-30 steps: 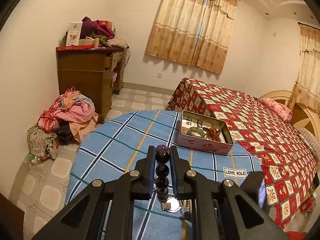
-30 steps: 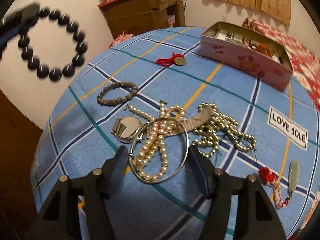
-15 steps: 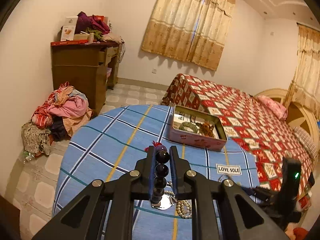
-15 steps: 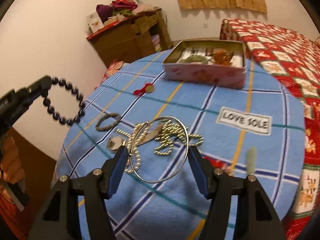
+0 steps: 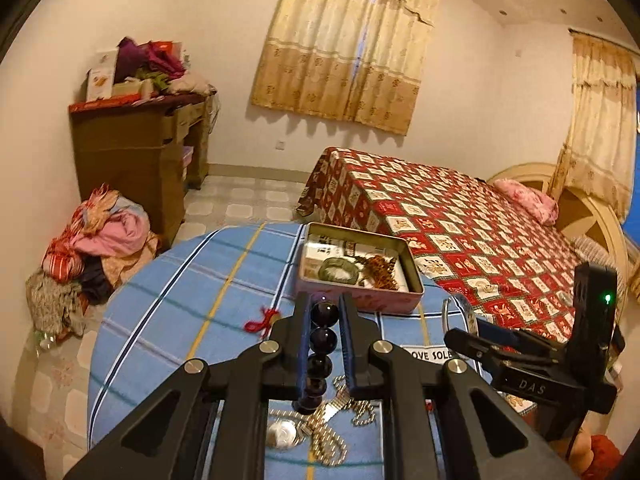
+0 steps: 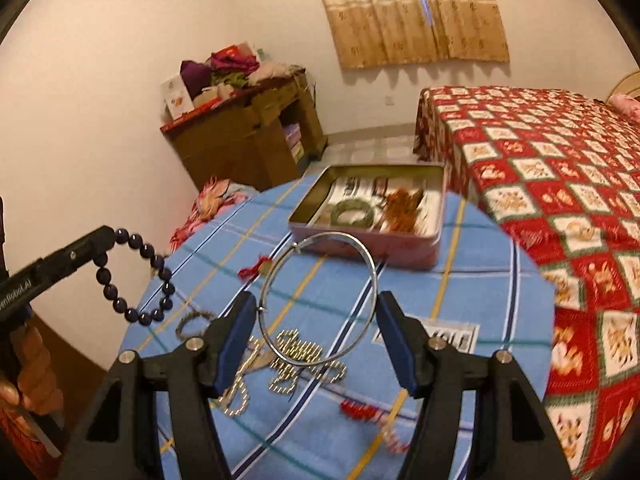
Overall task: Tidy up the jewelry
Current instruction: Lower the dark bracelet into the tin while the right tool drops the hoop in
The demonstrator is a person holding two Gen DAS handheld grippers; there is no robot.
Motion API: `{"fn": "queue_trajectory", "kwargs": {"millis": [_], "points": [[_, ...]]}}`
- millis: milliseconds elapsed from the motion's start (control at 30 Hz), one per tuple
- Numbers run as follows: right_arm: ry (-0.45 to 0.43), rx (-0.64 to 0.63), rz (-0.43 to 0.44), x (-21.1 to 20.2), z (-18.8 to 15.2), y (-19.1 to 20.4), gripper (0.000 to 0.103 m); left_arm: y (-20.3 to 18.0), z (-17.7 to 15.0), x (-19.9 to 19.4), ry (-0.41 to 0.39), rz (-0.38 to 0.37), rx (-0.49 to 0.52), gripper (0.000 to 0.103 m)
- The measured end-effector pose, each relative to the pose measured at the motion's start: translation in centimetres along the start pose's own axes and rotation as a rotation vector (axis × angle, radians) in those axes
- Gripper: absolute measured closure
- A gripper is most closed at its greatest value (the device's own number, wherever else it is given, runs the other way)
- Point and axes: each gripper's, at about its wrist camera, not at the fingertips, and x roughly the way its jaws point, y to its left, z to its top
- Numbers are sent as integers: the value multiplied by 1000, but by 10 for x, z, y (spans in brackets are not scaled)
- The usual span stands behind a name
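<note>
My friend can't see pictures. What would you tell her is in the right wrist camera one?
The right gripper holds a thin silver bangle above a blue plaid table strewn with jewelry. Ahead sits an open pink tin with a green bangle inside. At left, the left gripper dangles a dark bead bracelet.

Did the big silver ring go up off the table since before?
Yes. The ring in the right tool has gone up and toward the tin; before, it lay low over the pearls.
</note>
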Motion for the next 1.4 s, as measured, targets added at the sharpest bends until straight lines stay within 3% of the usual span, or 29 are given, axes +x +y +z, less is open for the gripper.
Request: {"fn": "queue_trajectory", "kwargs": {"millis": [267,467,633,833,1067,1200,1300,1333,1400], "points": [[-108,17,-60,8,57,-31,38,-35,46,38,-38,-60,85,90],[-110,2,-103,54,80,-47,38,-47,77,96,-59,-94,100,90],[-29,-13,-130,106,80,-62,38,-46,73,146,-4,-58,107,90],[71,-63,-157,141,68,-68,38,-31,47,195,119,-8,82,90],[124,-95,-116,152,62,-63,37,-19,36,216,192,40,70,89],[128,-70,-87,142,65,-65,25,-15,36,221,228,110,68,89],[63,-70,-121,107,79,-67,20,-13,45,207,261,95,52,84],[39,-64,-124,94,83,-69,20,-12,50,196,249,88,43,77],[-37,-36,-133,52,90,-71,20,-14,57,171,200,98,42,53]]}}
